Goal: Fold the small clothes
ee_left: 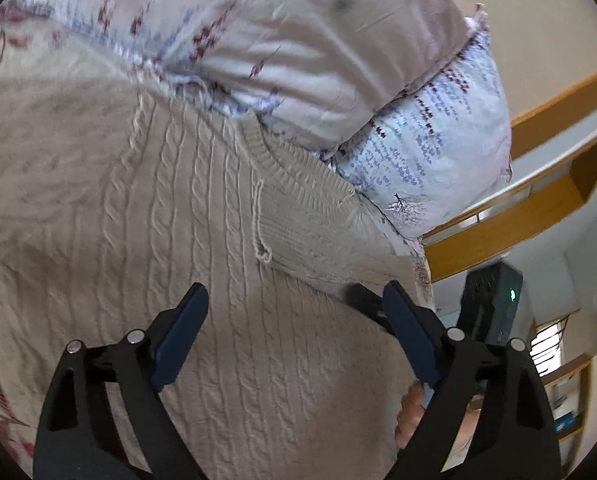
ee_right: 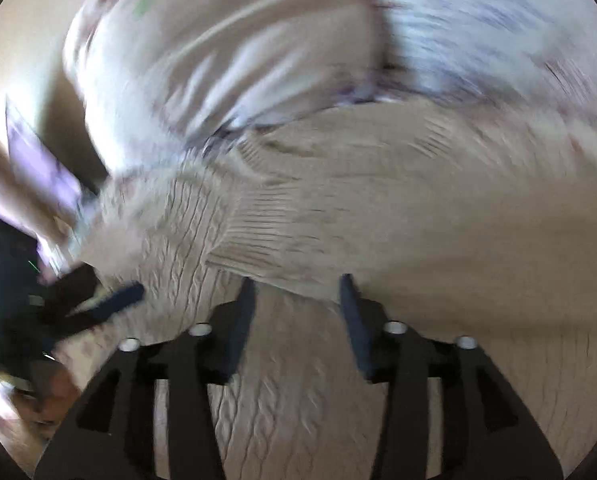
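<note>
While both hand-held grippers hover open and empty, the sweater's (ee_left: 186,216) folded sleeve (ee_left: 310,224) lies just ahead of the right hand-held gripper (ee_right: 296,300), nearer than the left hand-held gripper (ee_left: 294,312).

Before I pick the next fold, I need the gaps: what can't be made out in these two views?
- Sweater hem: left wrist view, cut off by the frame and the left hand-held gripper.
- Pillow pattern: right wrist view, motion blur.
- Person's hand: left wrist view, mostly behind a finger.

Flat sweater (ee_left: 146,216) open ahead, stacked pillows (ee_left: 338,60) blocking its far edge, wooden shelf (ee_left: 518,216) seemingly beyond
</note>
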The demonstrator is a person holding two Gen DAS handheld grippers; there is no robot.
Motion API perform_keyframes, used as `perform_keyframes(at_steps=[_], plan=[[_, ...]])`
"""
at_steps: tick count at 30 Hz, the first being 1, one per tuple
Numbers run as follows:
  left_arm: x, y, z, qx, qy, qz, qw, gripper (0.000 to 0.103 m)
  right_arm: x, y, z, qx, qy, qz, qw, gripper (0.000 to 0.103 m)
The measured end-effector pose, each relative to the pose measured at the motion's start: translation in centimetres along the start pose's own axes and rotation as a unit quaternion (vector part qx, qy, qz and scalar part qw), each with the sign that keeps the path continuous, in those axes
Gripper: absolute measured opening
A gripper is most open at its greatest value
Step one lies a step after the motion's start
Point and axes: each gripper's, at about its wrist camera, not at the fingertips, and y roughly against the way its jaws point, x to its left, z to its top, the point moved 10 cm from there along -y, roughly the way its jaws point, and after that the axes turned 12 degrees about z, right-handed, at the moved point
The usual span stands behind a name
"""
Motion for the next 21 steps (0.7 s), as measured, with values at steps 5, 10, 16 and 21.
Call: perform_keyframes(at_steps=[5,10,16,21], plan=[[-1.2,-3.0,-0.7,0.05,0.044,-0.027,0.9974,0.07,-6.6,6.3,-0.8,-0.078,-0.149,0.024,0.985,0.051],[-1.2,-5.7,0.2,0.049,0.077,-0.005,0.9958,0.059,-12.9,11.5,-1.2,-0.161,-0.247,0.013,0.955,0.05],[-0.9,-7.7,2.2,0.033,0.07,0.021,0.9968,0.008,-15.9,13.5,-0.5,-0.208,-0.29,0.014,0.934,0.05],[-1.1,-5.7,4.4,-0.004,0.034,0.026,0.9991,0.007,-16.2,13.4,0.4,-0.224,-0.293,0.011,0.929,0.05]])
